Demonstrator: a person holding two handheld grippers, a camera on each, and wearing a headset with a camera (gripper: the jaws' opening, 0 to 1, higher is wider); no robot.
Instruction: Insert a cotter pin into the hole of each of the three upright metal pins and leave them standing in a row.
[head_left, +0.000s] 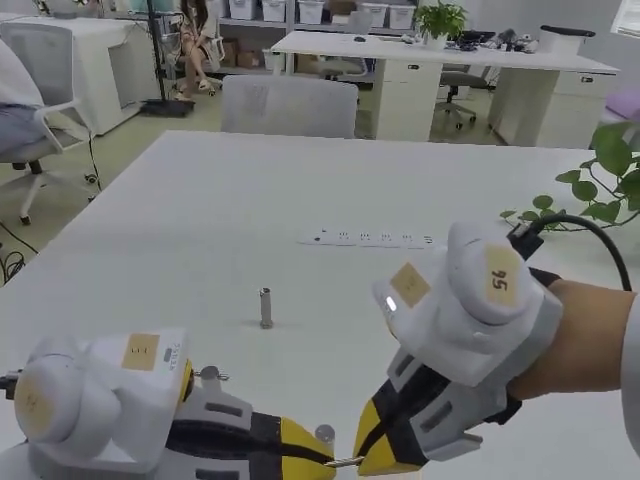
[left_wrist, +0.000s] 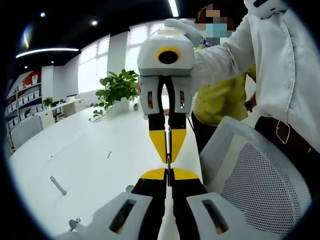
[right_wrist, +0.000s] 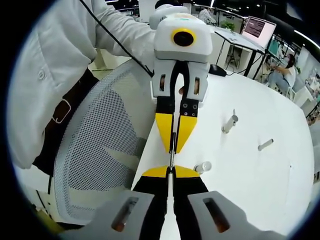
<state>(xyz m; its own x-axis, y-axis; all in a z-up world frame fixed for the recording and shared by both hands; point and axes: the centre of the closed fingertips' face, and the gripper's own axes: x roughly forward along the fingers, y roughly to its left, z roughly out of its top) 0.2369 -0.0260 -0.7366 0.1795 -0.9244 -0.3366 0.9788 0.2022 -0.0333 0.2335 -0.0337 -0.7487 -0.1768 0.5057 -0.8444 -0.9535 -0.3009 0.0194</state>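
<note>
Closest in, the left tongs (head_left: 322, 458) and right tongs (head_left: 368, 462) meet tip to tip over the near edge of the tabletop (head_left: 200, 220), both pinched narrow on one cotter pin (head_left: 345, 462) spanning them. Just behind stands a metal pin (head_left: 324, 434); a second metal pin (head_left: 210, 374) sits left of it, a third metal pin (head_left: 266, 307) upright farther back. Beyond lies a power strip (head_left: 370, 238).

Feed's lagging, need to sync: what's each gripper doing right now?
Left gripper: closed on one end of the cotter pin.
Right gripper: closed on its other end.
</note>
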